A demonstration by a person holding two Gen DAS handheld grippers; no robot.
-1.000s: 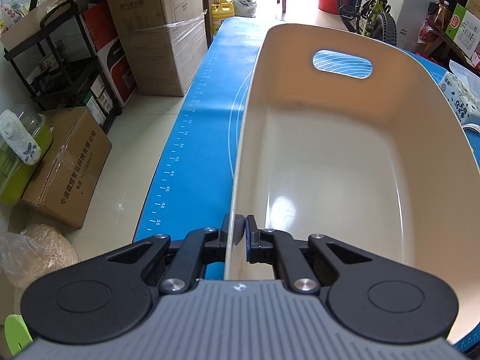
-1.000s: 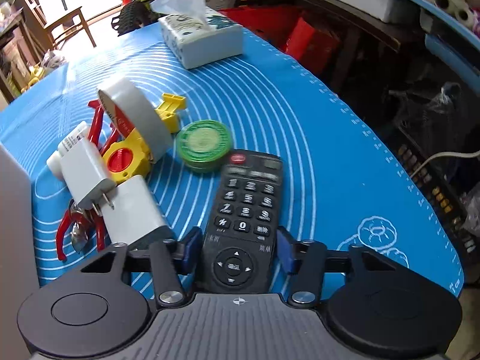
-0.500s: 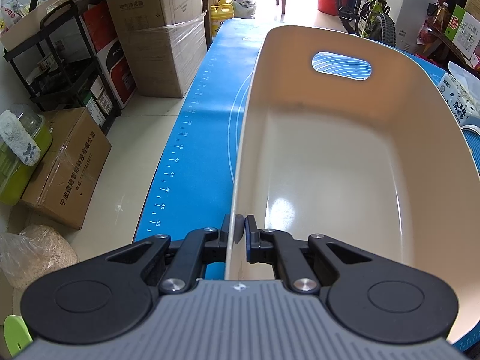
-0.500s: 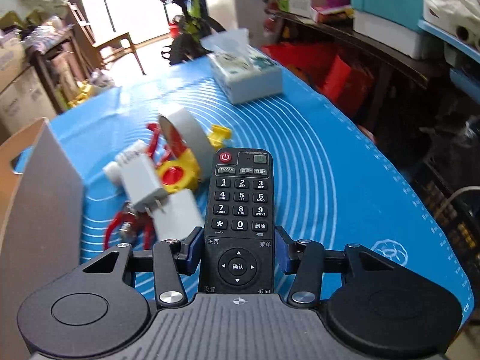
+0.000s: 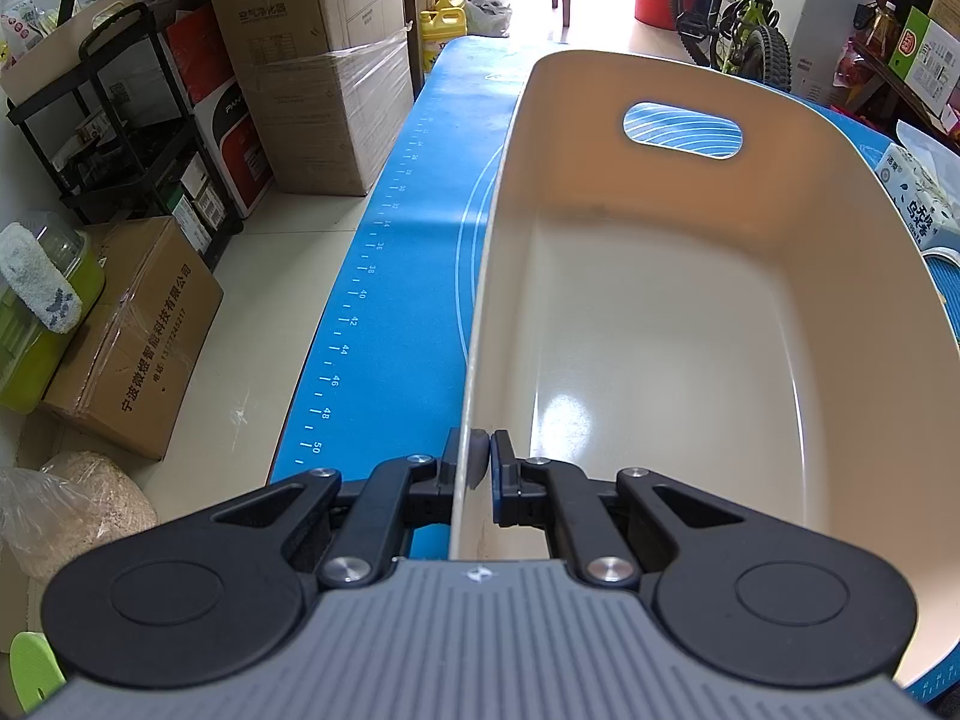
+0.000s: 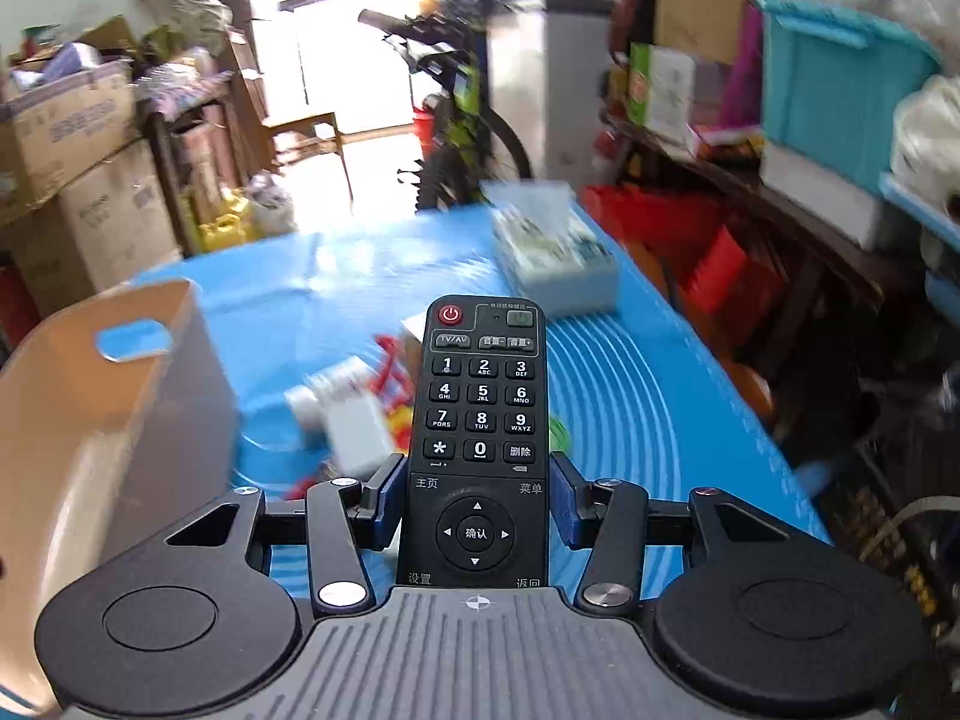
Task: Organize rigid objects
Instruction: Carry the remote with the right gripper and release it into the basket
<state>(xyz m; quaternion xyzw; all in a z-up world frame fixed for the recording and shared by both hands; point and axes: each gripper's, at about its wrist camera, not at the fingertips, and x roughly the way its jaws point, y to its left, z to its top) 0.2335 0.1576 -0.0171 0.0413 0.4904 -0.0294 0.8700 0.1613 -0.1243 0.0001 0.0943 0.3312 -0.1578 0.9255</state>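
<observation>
Left tool (image 5: pixel 483 467) clamped shut, right tool (image 6: pixel 477 501) gripping

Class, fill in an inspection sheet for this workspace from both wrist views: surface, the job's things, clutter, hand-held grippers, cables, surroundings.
Surface: blue mat with printed arcs and a ruler edge.
Job's things: beige bin, nothing seen inside; black remote raised above the mat; white chargers and red and yellow pieces, blurred.
Clutter: tissue box at the far end of the mat.
Grippers: left hand-held gripper shut on the bin wall; right hand-held gripper shut on the remote.
Cables: pale cable beyond the mat's right edge.
Surroundings: cardboard boxes, bicycle, teal crate.
</observation>
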